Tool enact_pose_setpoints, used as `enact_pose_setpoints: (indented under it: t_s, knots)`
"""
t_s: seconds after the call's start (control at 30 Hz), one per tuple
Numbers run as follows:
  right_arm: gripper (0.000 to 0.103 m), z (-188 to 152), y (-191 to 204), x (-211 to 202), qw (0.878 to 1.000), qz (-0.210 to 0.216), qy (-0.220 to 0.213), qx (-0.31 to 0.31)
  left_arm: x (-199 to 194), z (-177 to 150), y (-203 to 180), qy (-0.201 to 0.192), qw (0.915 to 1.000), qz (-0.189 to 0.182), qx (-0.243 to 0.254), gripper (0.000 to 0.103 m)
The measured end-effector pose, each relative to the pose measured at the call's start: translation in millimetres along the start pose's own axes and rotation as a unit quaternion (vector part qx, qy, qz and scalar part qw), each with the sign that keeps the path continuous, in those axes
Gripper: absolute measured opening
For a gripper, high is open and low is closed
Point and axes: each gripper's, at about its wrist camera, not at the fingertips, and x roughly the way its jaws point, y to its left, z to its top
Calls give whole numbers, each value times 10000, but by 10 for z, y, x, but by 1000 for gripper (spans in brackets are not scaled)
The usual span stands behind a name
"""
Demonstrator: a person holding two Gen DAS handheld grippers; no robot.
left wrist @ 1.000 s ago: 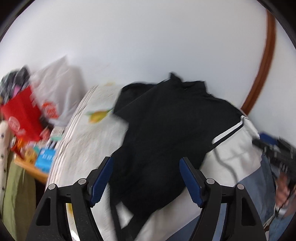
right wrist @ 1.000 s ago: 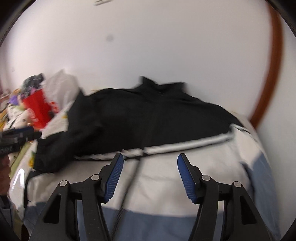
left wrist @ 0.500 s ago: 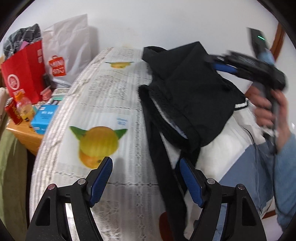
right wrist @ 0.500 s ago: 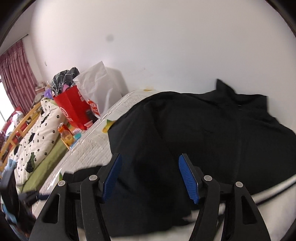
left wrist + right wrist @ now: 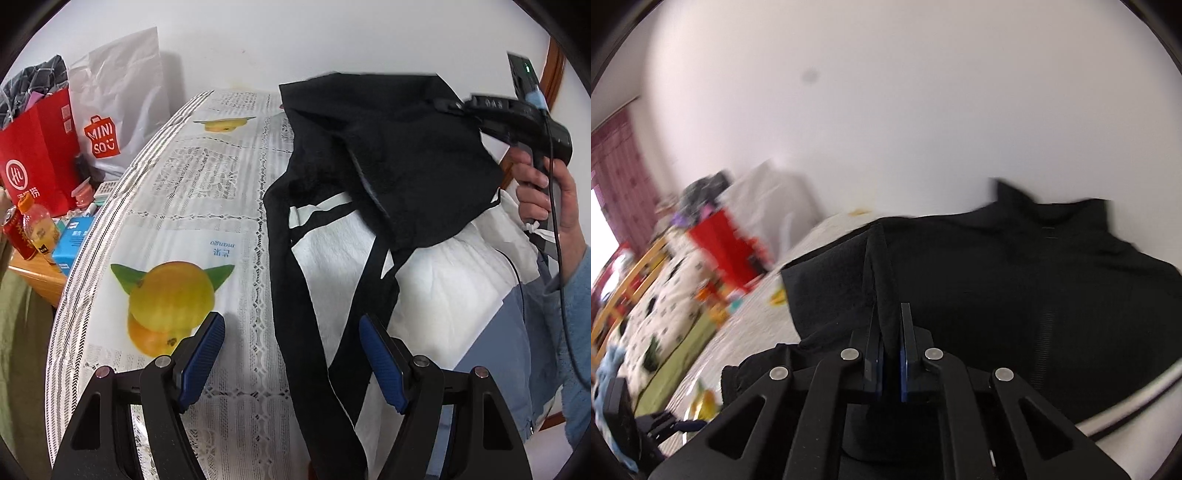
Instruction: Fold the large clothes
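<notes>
A large black, white and pale blue jacket (image 5: 399,177) lies on a table covered with a mango-print cloth (image 5: 207,206). My left gripper (image 5: 291,350) is open and empty, low over the cloth, with a black strip of the jacket running between its fingers. My right gripper (image 5: 889,317) is shut on a fold of the black fabric (image 5: 1015,280) and lifts it. In the left wrist view the right gripper (image 5: 454,107) holds the black part up at the far right.
A red paper bag (image 5: 35,147) and a white Miniso bag (image 5: 114,110) stand at the table's far left by the wall. A bottle (image 5: 38,229), a can and a blue box (image 5: 72,240) sit on a wooden shelf at the left.
My right gripper has shut on the black fabric and raised it. My left gripper stays open and has barely moved over the cloth.
</notes>
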Motion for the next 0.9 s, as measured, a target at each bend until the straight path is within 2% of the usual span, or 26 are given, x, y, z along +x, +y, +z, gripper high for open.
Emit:
enact_pose_setpoints:
  t_s: [0.03, 0.23, 0.3, 0.37, 0.43, 0.5, 0.53, 0.63, 0.67, 0.77, 0.87, 0.9]
  knots:
    - [6, -13, -69, 11, 9999, -84, 36, 63, 8, 5, 7, 3, 10000, 5, -21, 73]
    - [7, -182, -485, 290, 9919, -1065, 477, 494, 2, 40, 56, -6, 9999, 48, -152, 73]
    - [11, -229, -603, 373, 9879, -1272, 620, 637, -9, 52, 70, -6, 9998, 58, -200, 73]
    - [11, -271, -648, 431, 9843, -1493, 690, 646, -33, 58, 80, -34, 9997, 75, -215, 73]
    - [18, -285, -617, 442, 9793, -1825, 686, 542, -69, 72, 94, -77, 9997, 117, -211, 73]
    - [44, -302, -559, 344, 9768, -2003, 631, 423, -91, 93, 112, -121, 9996, 123, -226, 73]
    - [47, -305, -451, 288, 9767, -2063, 535, 267, -108, 104, 122, -150, 9995, 123, -245, 73]
    - [54, -291, -128, 109, 9820, -1829, 424, -199, -140, 132, 149, -200, 9992, 127, -316, 73]
    - [60, -298, -114, -13, 9843, -1690, 421, -285, -154, 136, 155, -217, 9991, 127, -339, 73]
    - [71, -446, 339, -80, 9922, -850, 560, -722, -186, 136, 174, -259, 9987, 117, -419, 73]
    - [73, -662, 789, 48, 9881, -288, 833, -1263, -209, 118, 200, -265, 9984, 146, -487, 73]
    - [73, -721, 858, 63, 9864, -231, 862, -1377, -221, 109, 211, -273, 9983, 148, -501, 73]
